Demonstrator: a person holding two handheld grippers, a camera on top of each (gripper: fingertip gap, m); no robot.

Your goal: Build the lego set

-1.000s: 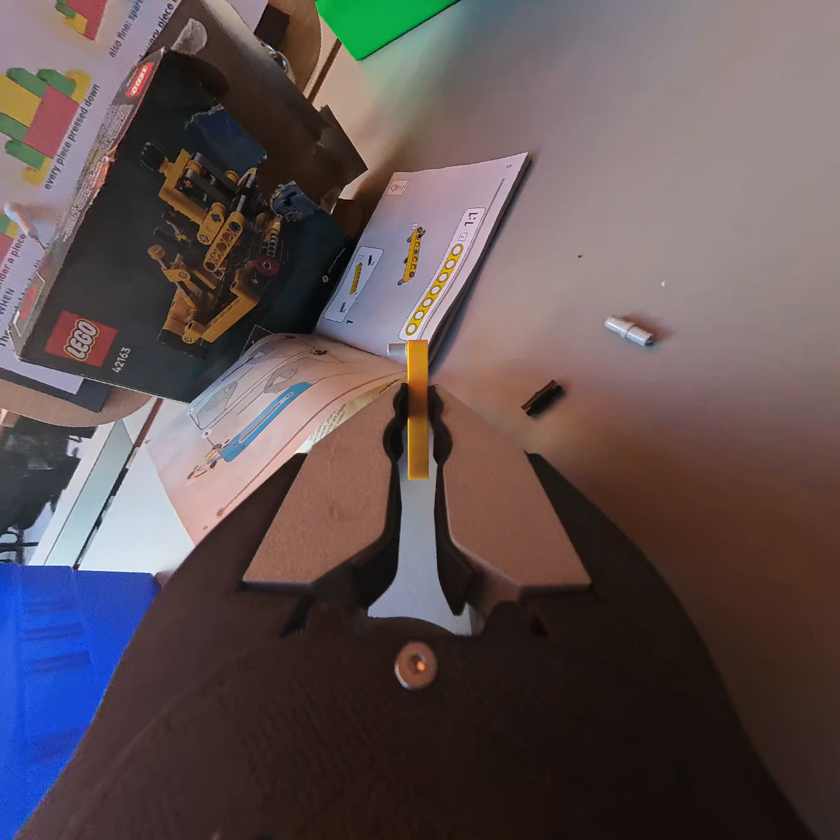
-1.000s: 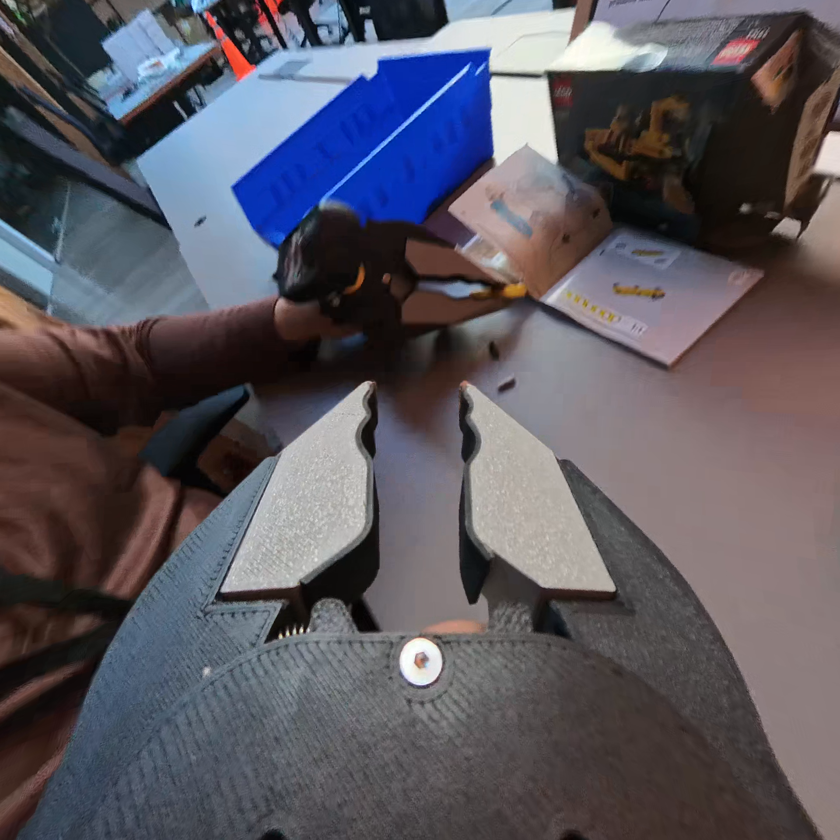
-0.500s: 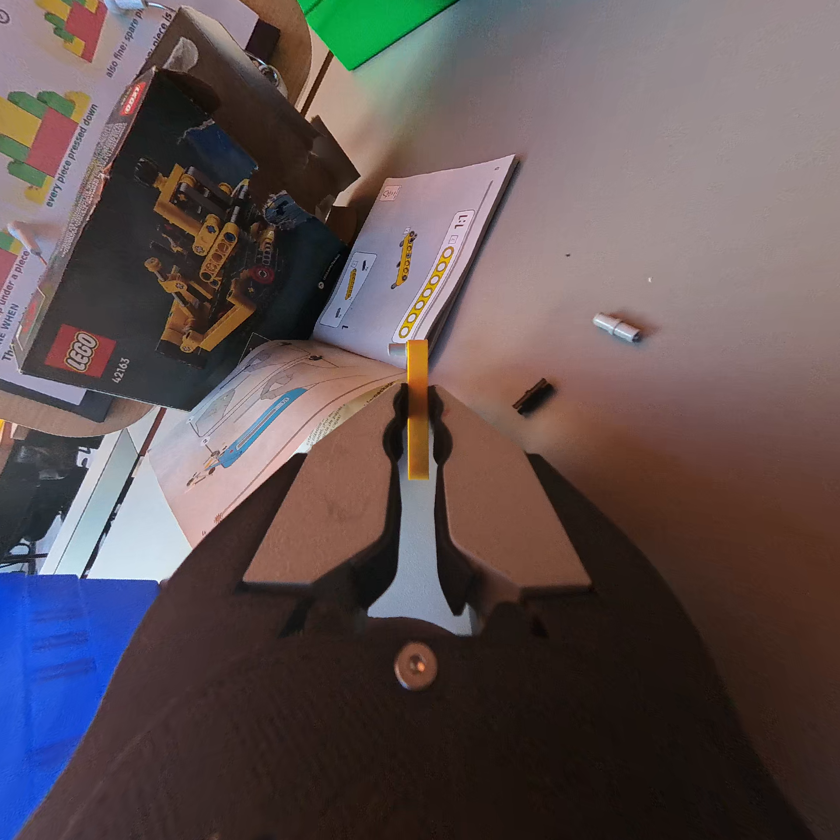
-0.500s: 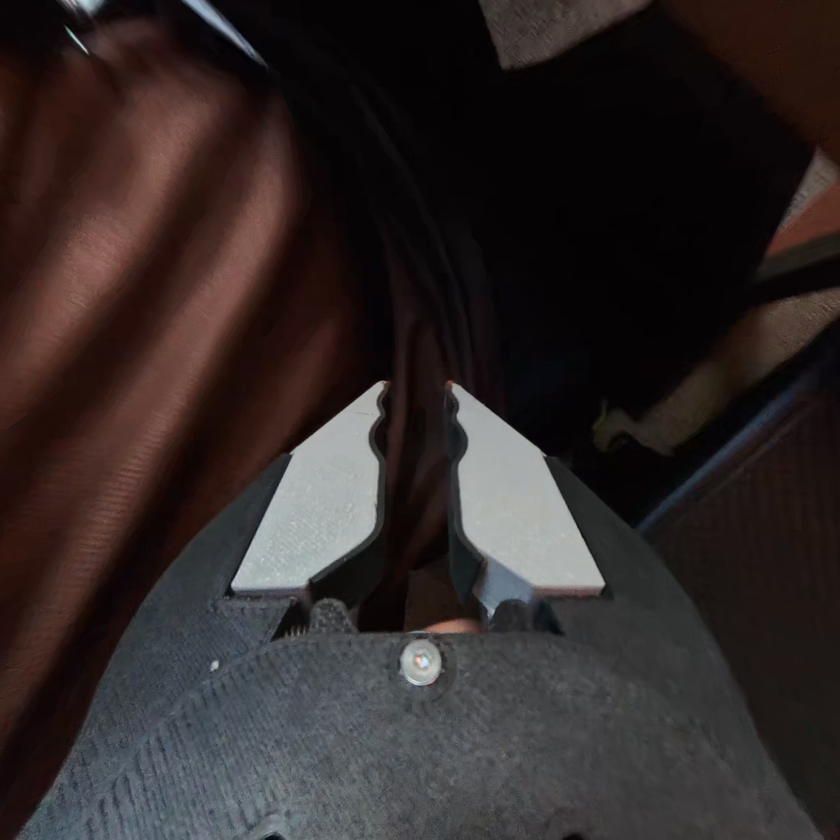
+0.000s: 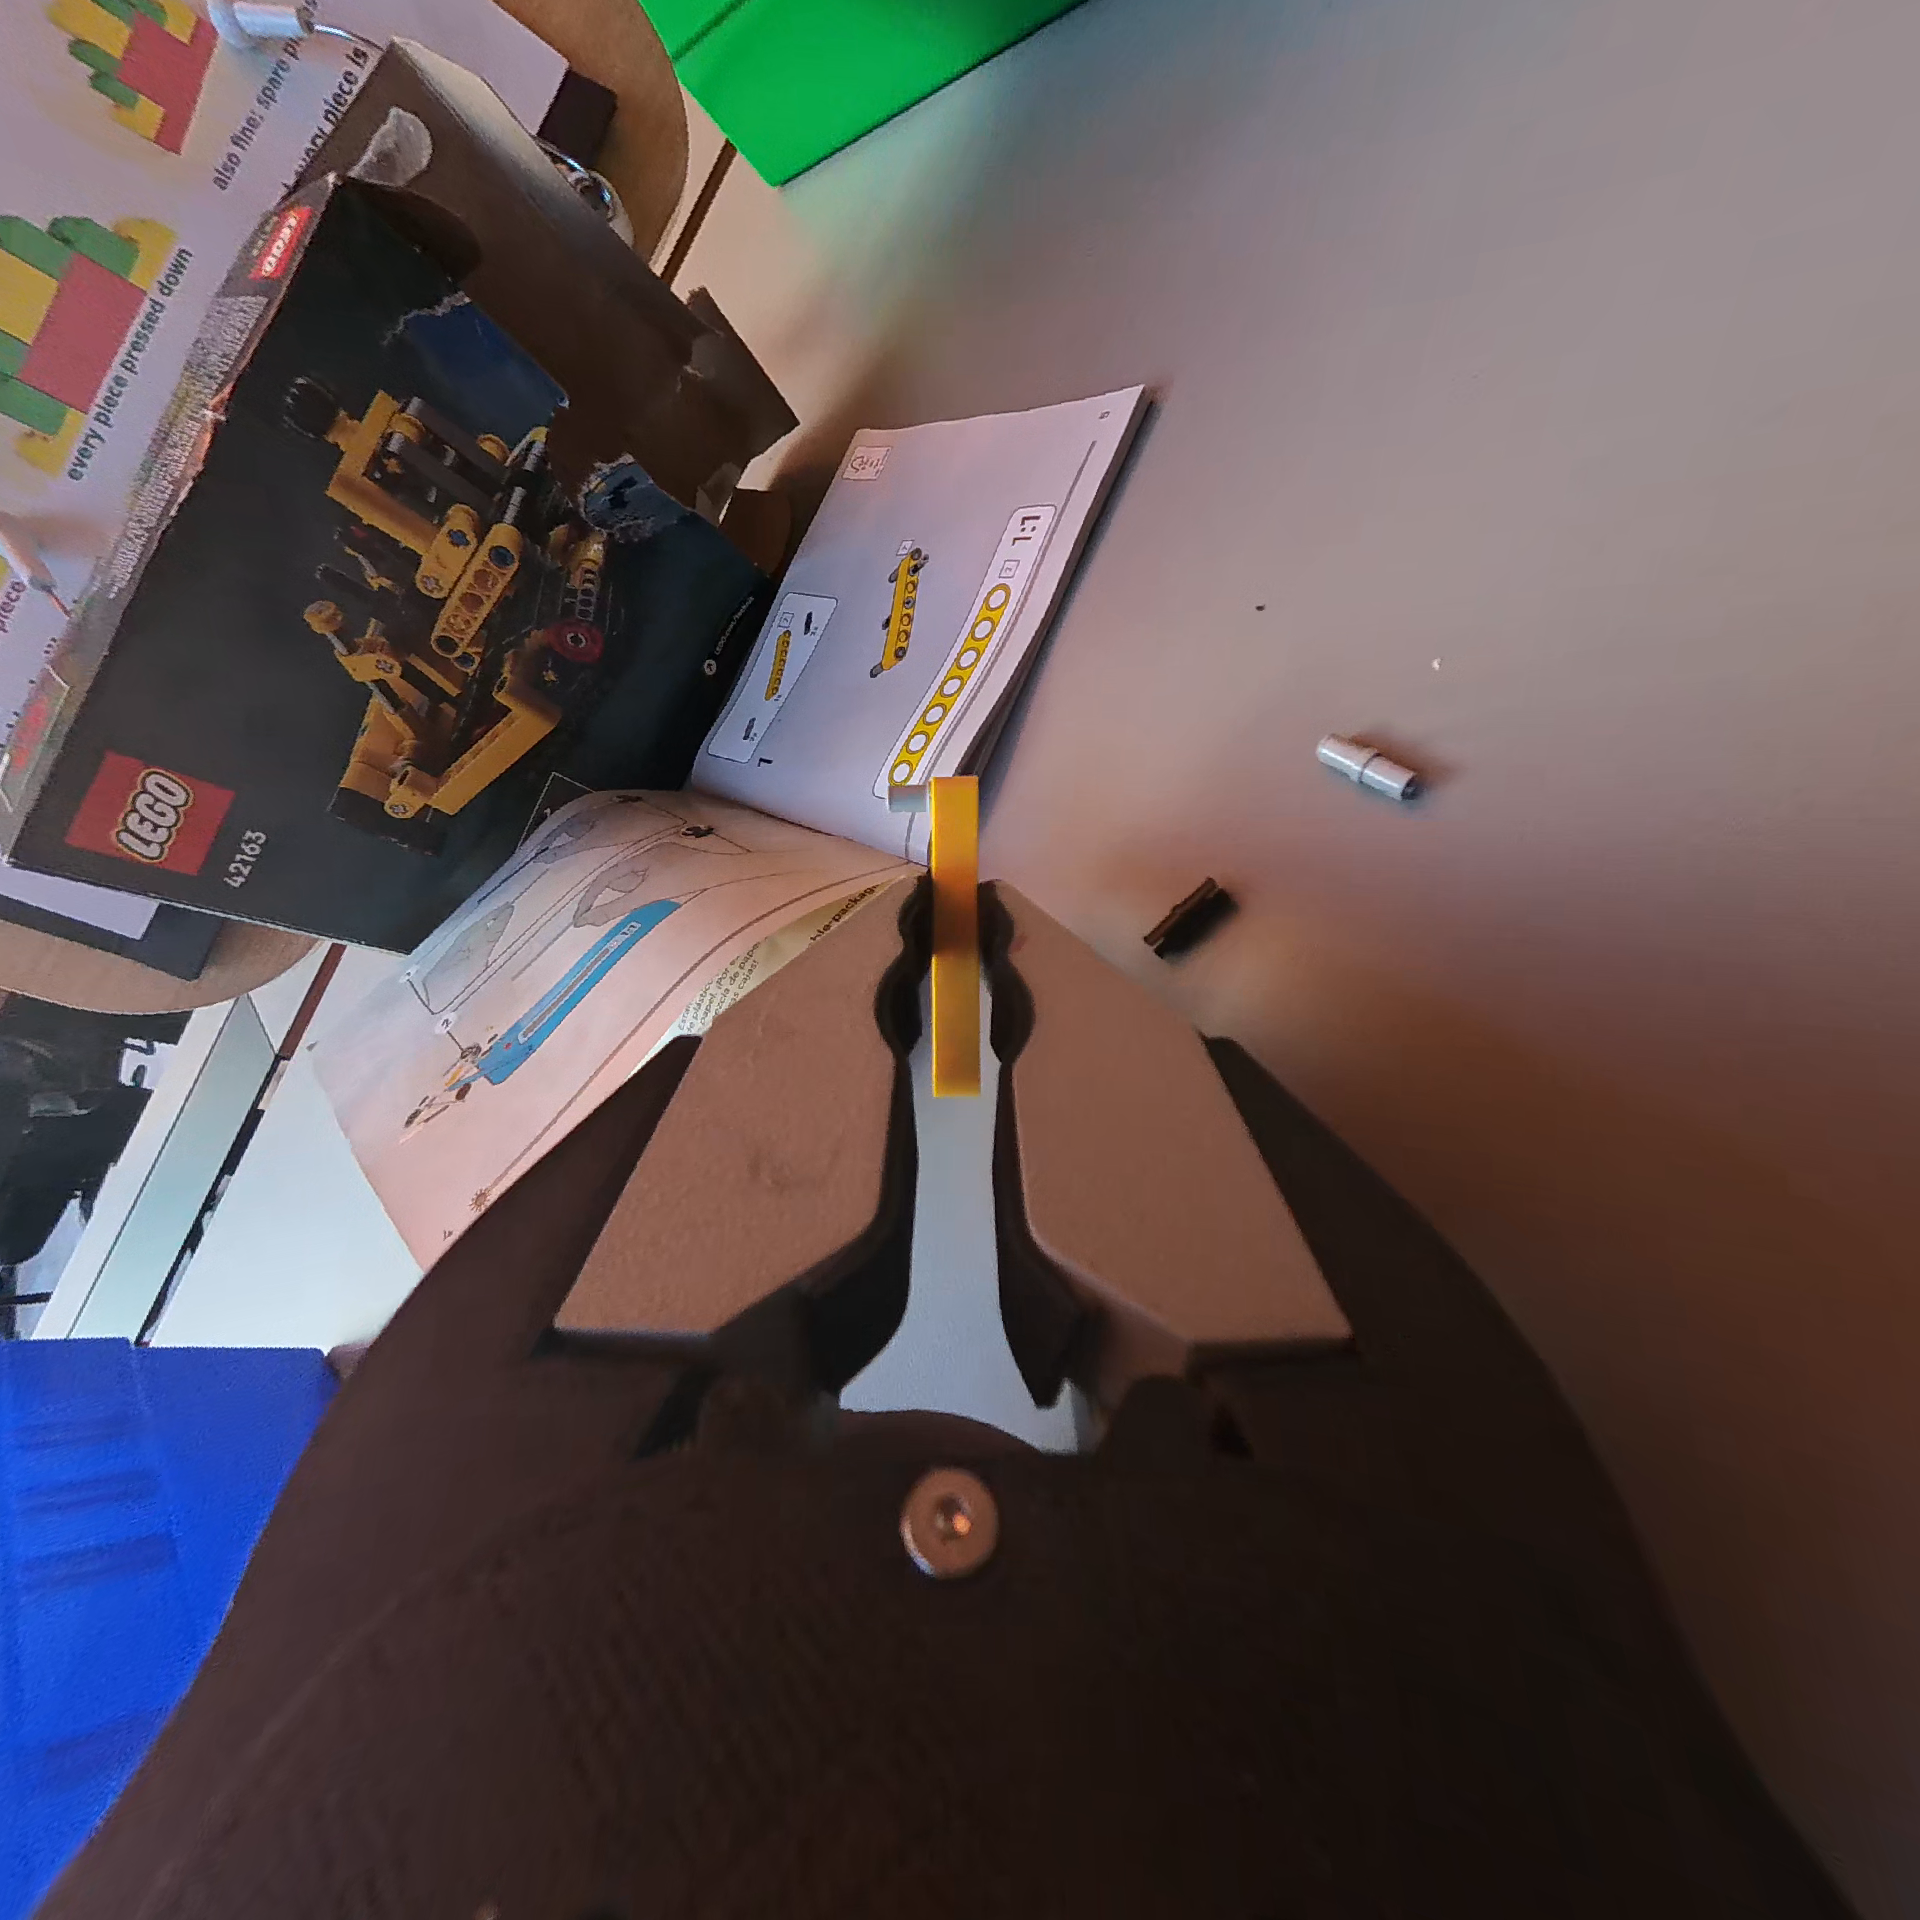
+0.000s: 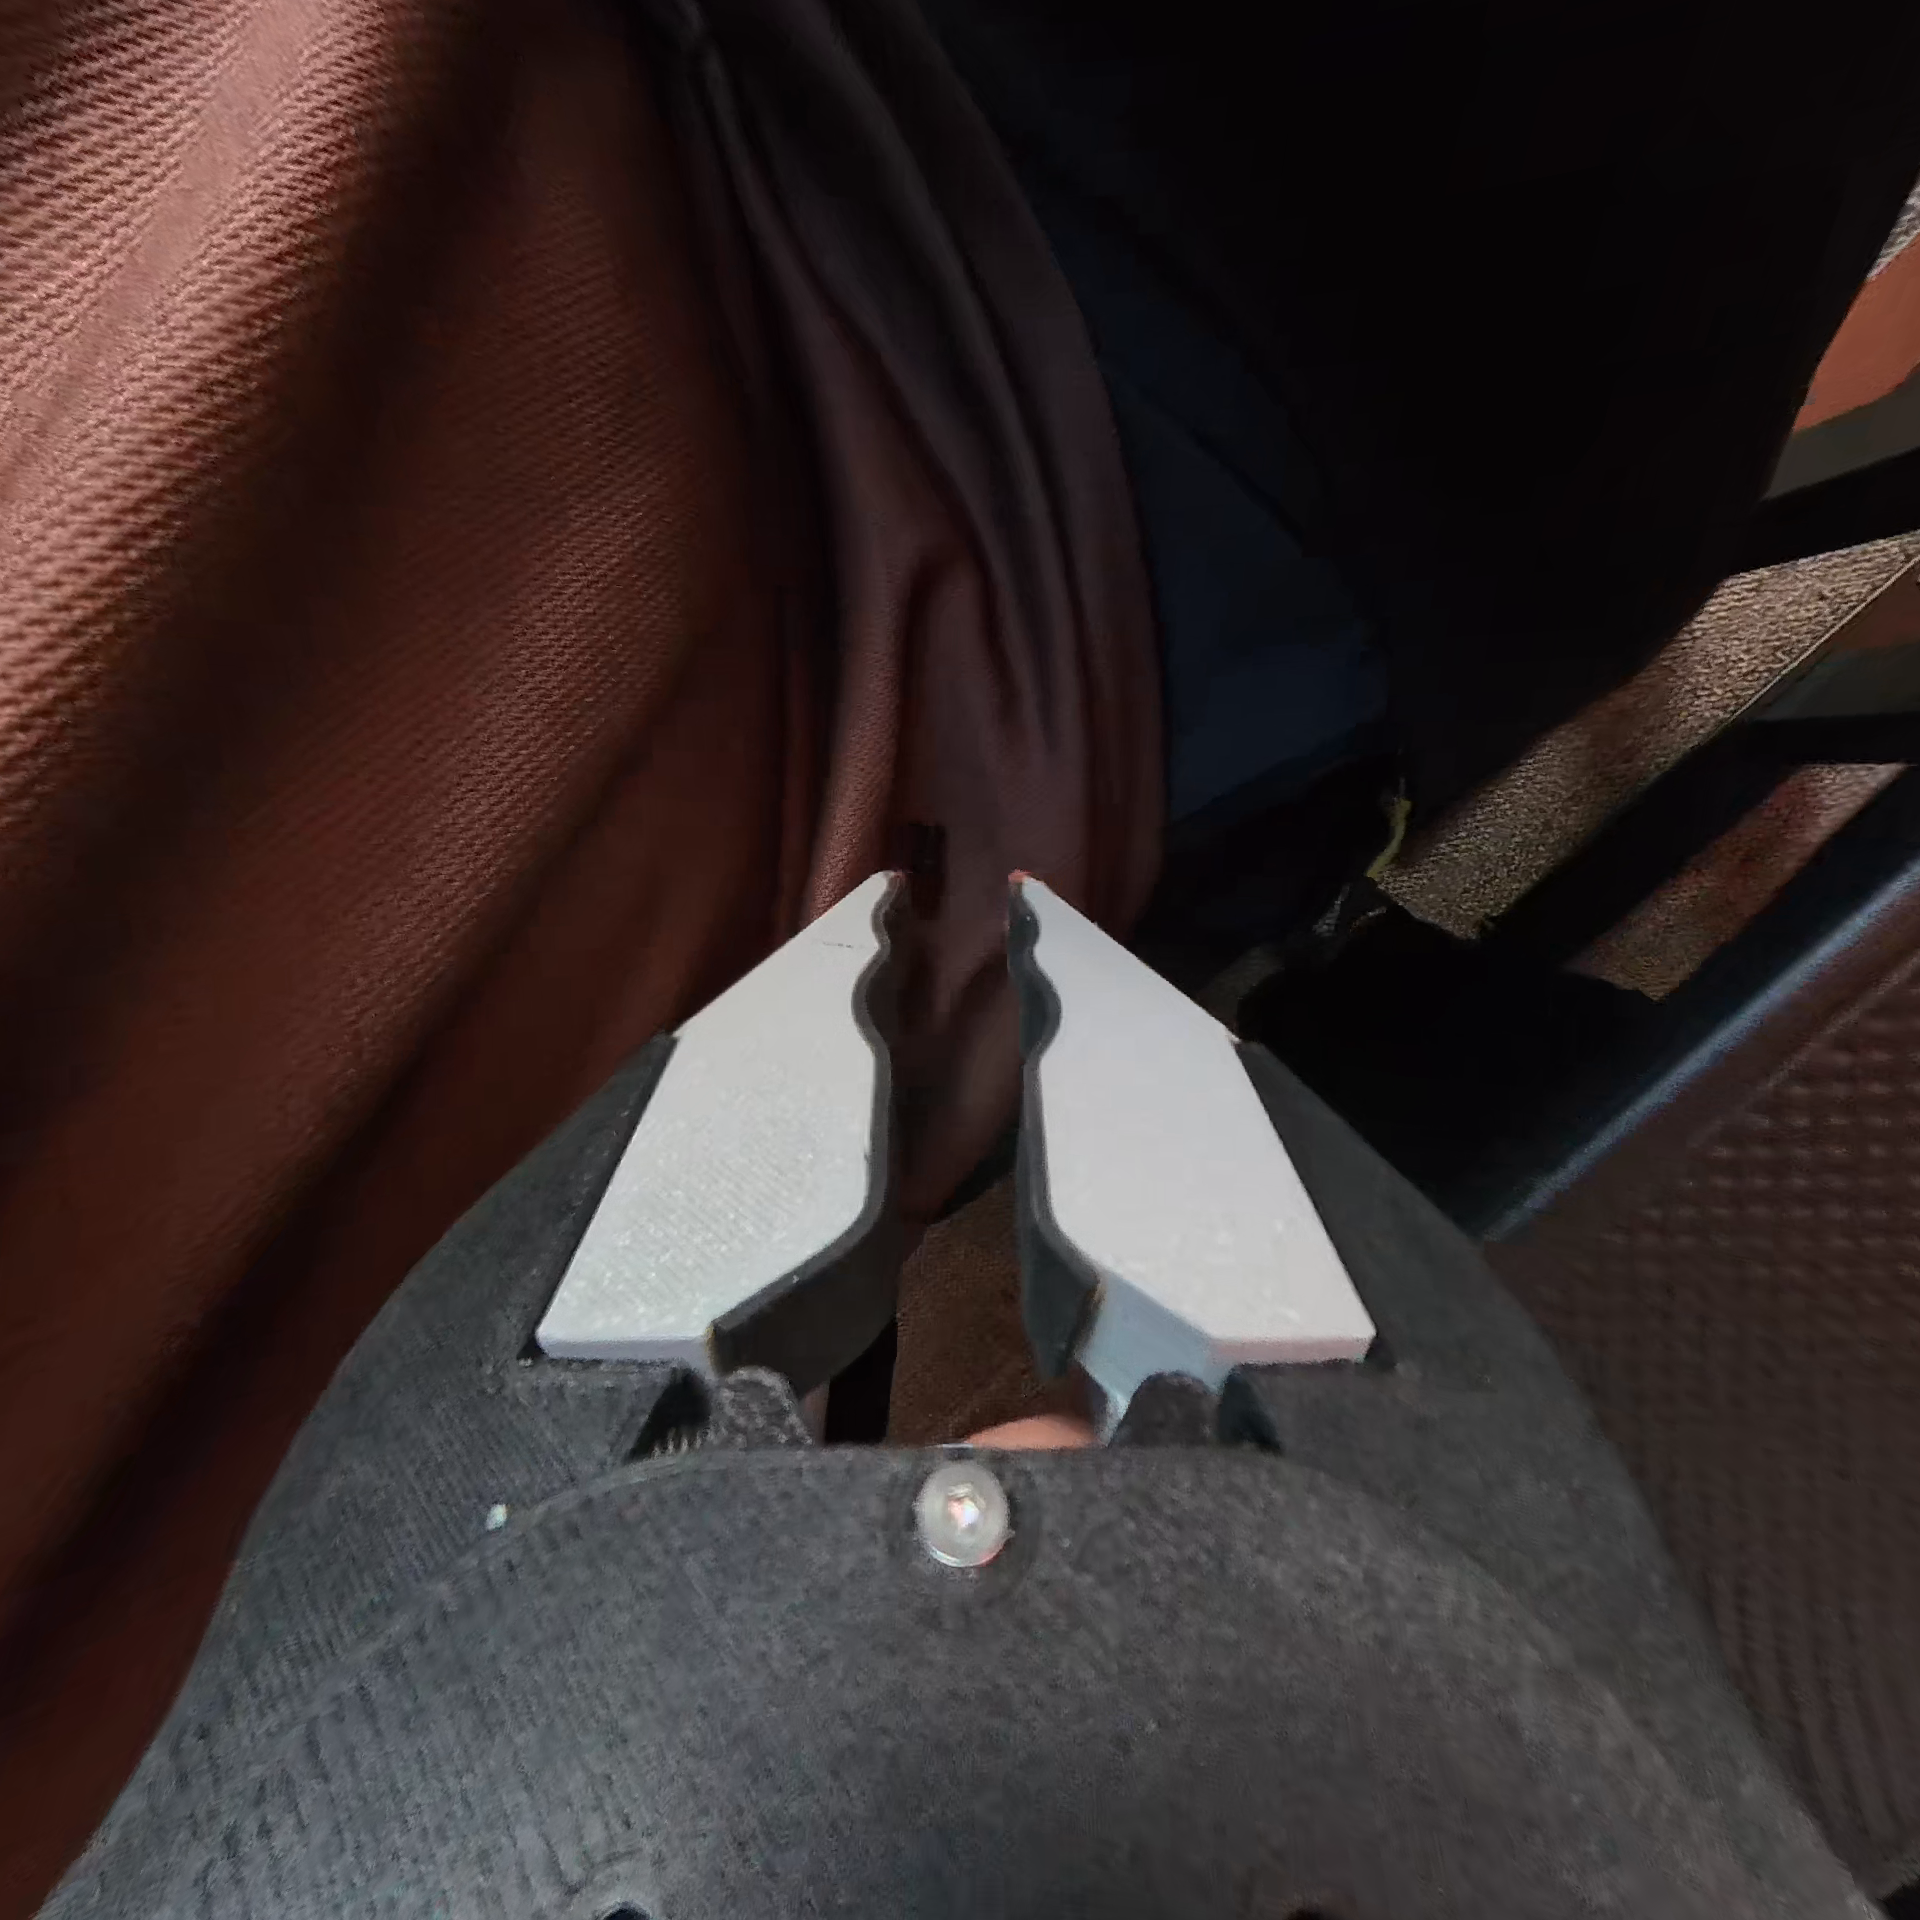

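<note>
My left gripper (image 5: 954,894) is shut on a yellow beam (image 5: 954,935), held edge-on above the grey table (image 5: 1455,416). A small grey stub (image 5: 907,800) shows at the beam's far end. On the table to the right lie a black pin (image 5: 1190,916) and a light grey pin (image 5: 1366,769). The open instruction booklet (image 5: 935,603) lies just beyond the beam. My right gripper (image 6: 954,883) is away from the table, pointing at a person's brown clothing (image 6: 416,520), jaws a little apart. A small dark piece (image 6: 923,857) shows by its left fingertip; I cannot tell if it is held.
The set's box (image 5: 343,582) stands left of the booklet, on printed sheets (image 5: 94,260). A blue bin (image 5: 135,1558) is at the lower left and a green object (image 5: 831,73) at the far table edge. Dark furniture (image 6: 1558,935) lies right of my right gripper. There is about 40 centimeters between the tips of the two grippers. To the black pin (image 5: 1190,916): left tips about 4 centimeters, right tips about 35 centimeters.
My right gripper swung from the table toward the person's body and its jaws narrowed. My left gripper stayed almost still with the beam; the grey stub now shows at the beam's end.
</note>
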